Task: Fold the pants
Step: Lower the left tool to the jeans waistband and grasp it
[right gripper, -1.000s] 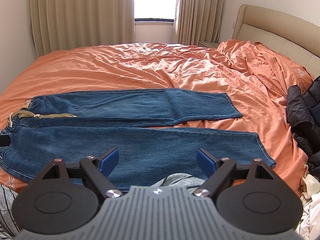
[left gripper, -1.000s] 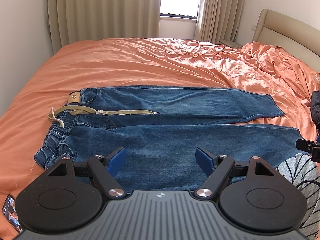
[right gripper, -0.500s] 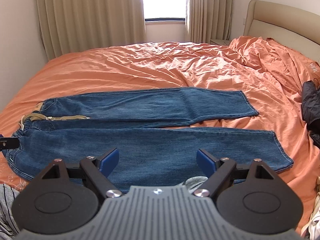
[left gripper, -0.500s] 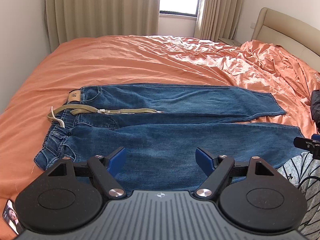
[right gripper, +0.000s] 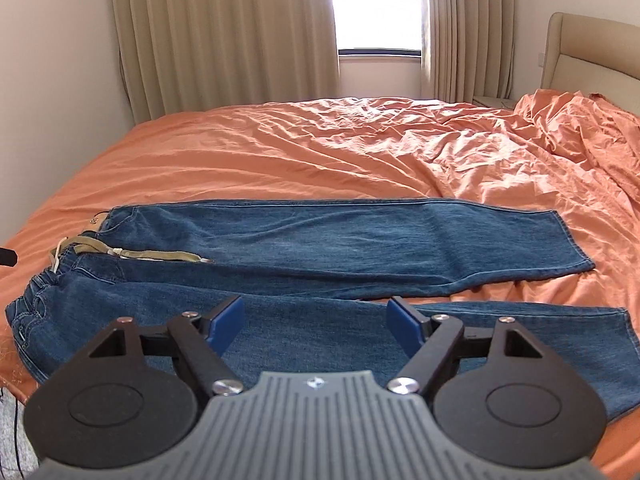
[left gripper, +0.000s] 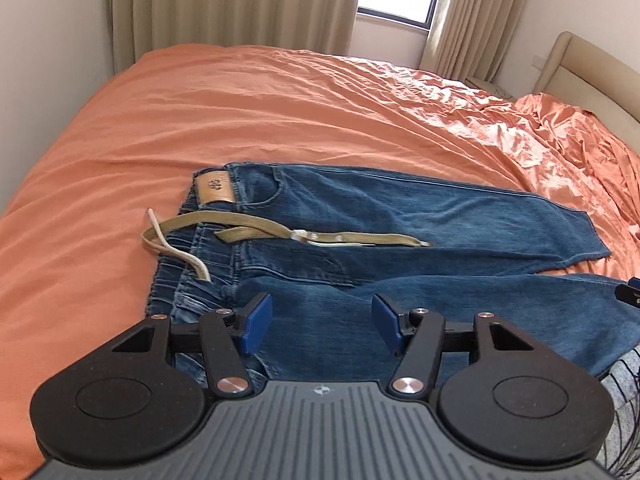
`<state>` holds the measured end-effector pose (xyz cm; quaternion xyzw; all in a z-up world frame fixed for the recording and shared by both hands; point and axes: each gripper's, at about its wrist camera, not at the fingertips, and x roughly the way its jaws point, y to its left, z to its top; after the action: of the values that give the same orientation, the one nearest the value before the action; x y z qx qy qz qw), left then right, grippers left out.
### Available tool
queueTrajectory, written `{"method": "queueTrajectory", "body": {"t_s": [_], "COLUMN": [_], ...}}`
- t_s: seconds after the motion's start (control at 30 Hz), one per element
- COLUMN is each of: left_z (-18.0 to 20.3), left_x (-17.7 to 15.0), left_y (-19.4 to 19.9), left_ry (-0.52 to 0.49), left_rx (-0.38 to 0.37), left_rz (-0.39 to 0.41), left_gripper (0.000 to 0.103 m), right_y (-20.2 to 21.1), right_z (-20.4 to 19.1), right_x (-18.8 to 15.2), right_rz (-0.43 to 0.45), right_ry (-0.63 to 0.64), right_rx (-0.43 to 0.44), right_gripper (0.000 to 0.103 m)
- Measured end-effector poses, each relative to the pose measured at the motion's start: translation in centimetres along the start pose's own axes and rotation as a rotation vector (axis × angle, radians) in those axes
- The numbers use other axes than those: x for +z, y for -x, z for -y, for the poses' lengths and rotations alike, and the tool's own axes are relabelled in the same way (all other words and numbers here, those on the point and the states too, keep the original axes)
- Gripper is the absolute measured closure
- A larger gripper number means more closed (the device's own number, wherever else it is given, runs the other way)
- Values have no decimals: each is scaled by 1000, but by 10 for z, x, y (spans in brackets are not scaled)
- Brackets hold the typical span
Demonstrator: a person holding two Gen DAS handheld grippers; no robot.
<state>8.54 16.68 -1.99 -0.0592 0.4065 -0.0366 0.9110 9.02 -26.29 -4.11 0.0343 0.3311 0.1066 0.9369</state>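
1. Blue denim pants (left gripper: 400, 240), spread flat on the bed with the orange sheet (left gripper: 240, 112), waist to the left, legs running right.
2. Left tongs (left gripper: 322, 322), released and holding nothing, blue pads apart, poised over the near leg just right of the gathered waistband.
3. Right tongs (right gripper: 316, 322), likewise released and holding nothing, poised over the middle of the near leg of the pants (right gripper: 360, 240).
4. Tan leather patch (left gripper: 214, 188) at the far waistband; printed mark present, too small to read.
5. Olive fabric belt (left gripper: 280, 234) with a white cord (left gripper: 180, 250), lying loose across the waist.
6. Left view only: patch face and gathered waistband close up. Right view only: both leg hems (right gripper: 576, 248) and beige curtains (right gripper: 224, 36) on both sides of the window.
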Motion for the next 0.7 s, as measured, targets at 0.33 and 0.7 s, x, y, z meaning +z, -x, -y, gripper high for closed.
{"method": "queueTrajectory", "body": {"t_s": [0.33, 0.7], "left_z": [-123, -164], "left_x": [14, 5], "left_y": [-99, -154], "left_ry": [249, 414], "left_rx": [-92, -259], "left_rz": [-56, -26], "left_gripper": [38, 53], "right_y": [-79, -109], "right_z": [1, 7], "right_x": [-4, -6], "right_rz": [-18, -61], "right_ry": [-133, -188], "right_rx": [97, 72], "right_gripper": [30, 30]}}
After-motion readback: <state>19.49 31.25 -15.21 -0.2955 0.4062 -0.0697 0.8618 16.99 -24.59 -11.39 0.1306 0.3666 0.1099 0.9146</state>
